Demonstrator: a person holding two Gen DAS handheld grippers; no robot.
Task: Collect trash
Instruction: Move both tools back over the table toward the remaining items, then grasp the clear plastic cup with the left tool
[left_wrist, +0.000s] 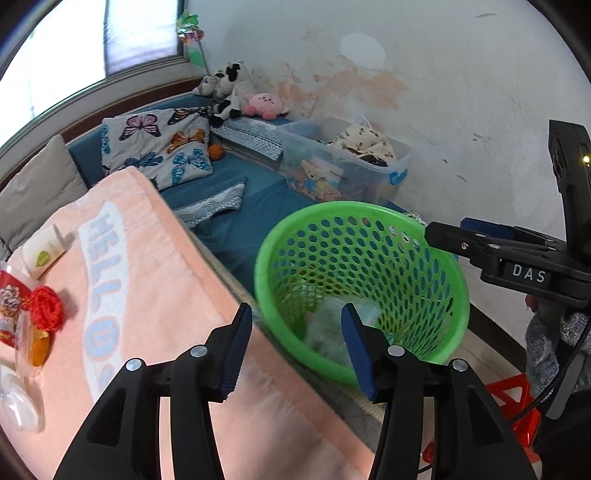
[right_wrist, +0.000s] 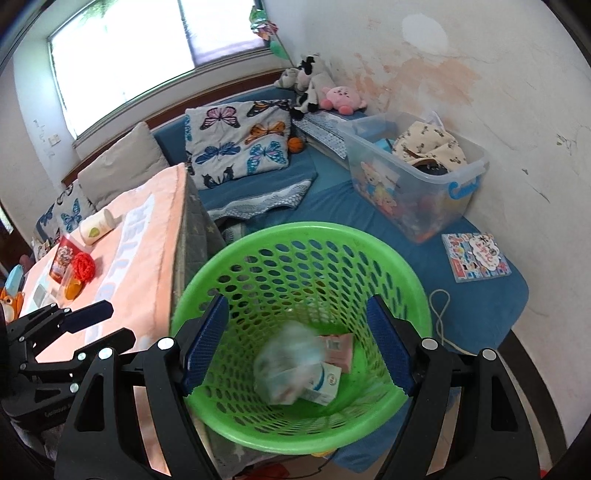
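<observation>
A green perforated basket (left_wrist: 365, 221) (right_wrist: 303, 232) stands beside the table covered by a peach towel (left_wrist: 155, 280). In it lie a blurred clear plastic bag (right_wrist: 291, 354), a pink carton (right_wrist: 338, 349) and a white and blue carton (right_wrist: 321, 384). My left gripper (left_wrist: 297, 350) hangs open over the basket's near rim with nothing between its pads; the bag (left_wrist: 328, 325) shows blurred below it. My right gripper (right_wrist: 297, 347) stands open above the basket's mouth and holds nothing. On the towel lie a white tube (left_wrist: 42, 254), a red packet (left_wrist: 9, 295), a red crocheted piece (left_wrist: 46, 308) and a plastic cup (left_wrist: 35, 347).
Behind the basket a blue mattress (right_wrist: 332, 199) carries a butterfly cushion (right_wrist: 240, 140), a clear storage bin (right_wrist: 417, 173), plush toys (right_wrist: 340, 98) and a picture book (right_wrist: 476, 256). A stained wall (right_wrist: 480, 92) closes the right side. A white cord (right_wrist: 439, 310) lies by the basket.
</observation>
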